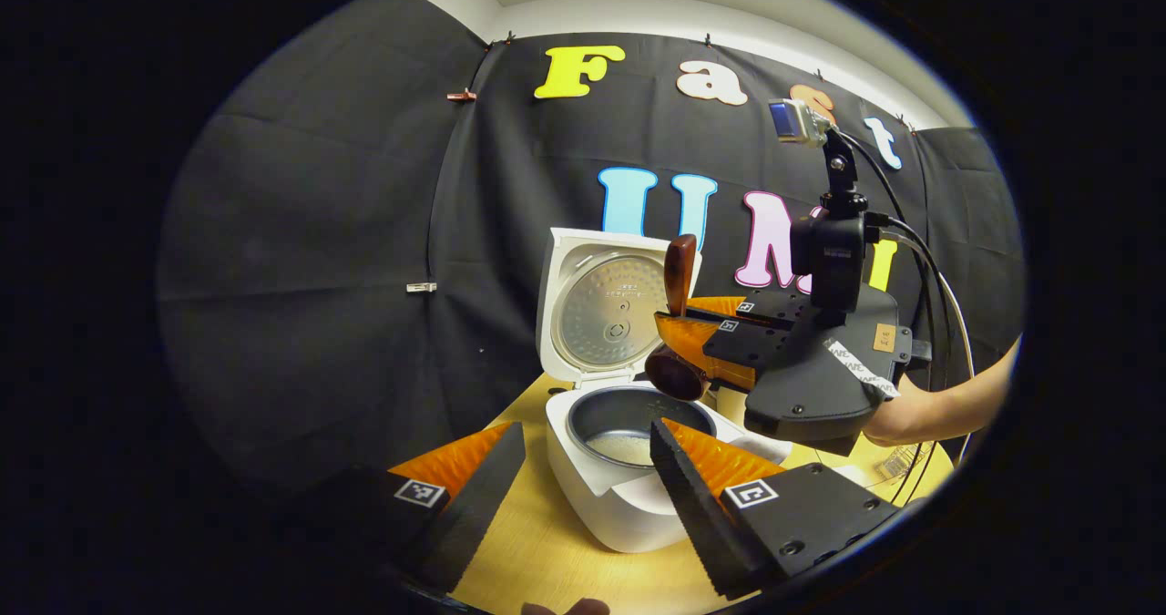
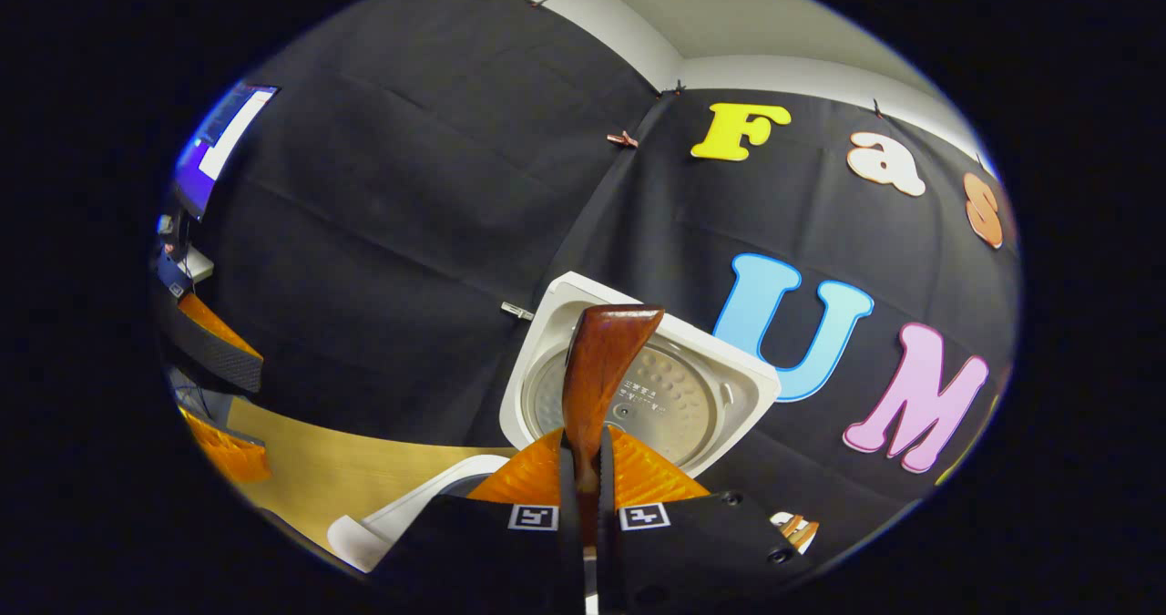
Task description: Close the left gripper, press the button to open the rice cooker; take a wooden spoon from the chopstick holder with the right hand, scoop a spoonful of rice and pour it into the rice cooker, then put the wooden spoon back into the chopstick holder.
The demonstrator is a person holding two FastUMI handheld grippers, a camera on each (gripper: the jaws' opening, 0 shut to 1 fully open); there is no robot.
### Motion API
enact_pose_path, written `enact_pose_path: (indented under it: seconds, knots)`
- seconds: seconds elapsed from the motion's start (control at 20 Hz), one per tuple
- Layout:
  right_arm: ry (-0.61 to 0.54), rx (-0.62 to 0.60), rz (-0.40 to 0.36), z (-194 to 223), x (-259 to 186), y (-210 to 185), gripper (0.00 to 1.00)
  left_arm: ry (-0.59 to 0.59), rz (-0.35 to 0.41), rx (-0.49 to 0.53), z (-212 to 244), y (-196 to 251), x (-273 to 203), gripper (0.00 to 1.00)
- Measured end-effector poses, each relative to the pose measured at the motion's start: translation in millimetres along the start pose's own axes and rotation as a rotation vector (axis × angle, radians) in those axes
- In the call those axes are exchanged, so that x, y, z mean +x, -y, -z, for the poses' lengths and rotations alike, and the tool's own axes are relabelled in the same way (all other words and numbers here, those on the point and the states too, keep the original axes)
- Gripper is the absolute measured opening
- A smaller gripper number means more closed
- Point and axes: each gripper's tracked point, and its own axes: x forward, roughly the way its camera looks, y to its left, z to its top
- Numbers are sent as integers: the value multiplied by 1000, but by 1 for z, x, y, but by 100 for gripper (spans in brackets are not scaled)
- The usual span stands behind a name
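Note:
The white rice cooker (image 1: 629, 506) stands on the wooden table with its lid (image 1: 606, 310) swung up. A little white rice (image 1: 624, 448) lies at the bottom of its grey inner pot. My left gripper (image 1: 585, 428) is open, one finger on each side of the cooker's front. My right gripper (image 1: 685, 319), held by a hand (image 1: 911, 415), hovers over the pot's right rim. It is shut on the wooden spoon (image 1: 679, 273), whose handle points up and whose bowl (image 1: 676, 374) hangs above the pot. In the right gripper view, my right gripper (image 2: 586, 442) clamps the spoon handle (image 2: 597, 369) in front of the lid (image 2: 665, 396).
The wooden table (image 2: 346, 469) runs left of the cooker, and my left gripper (image 2: 219, 392) shows at its far left edge. A monitor (image 2: 223, 137) hangs at the upper left. Black cables (image 1: 929, 269) trail behind the right gripper, and a clear object (image 1: 902, 460) lies under the hand.

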Motion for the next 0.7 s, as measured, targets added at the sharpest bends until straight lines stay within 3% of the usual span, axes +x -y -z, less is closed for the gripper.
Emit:
enact_pose_path:
  seconds: [0.25,0.45,0.7]
  knots:
    - [-89,185,40,20,0,16,10,7,-1,-5,-2,0,-6,96]
    - [-162,509,113,34,1,45,10,7,1,-10,-4,3,-6,96]
    - [-175,879,172,28,-12,77,10,19,-3,2,-12,15,-13,96]
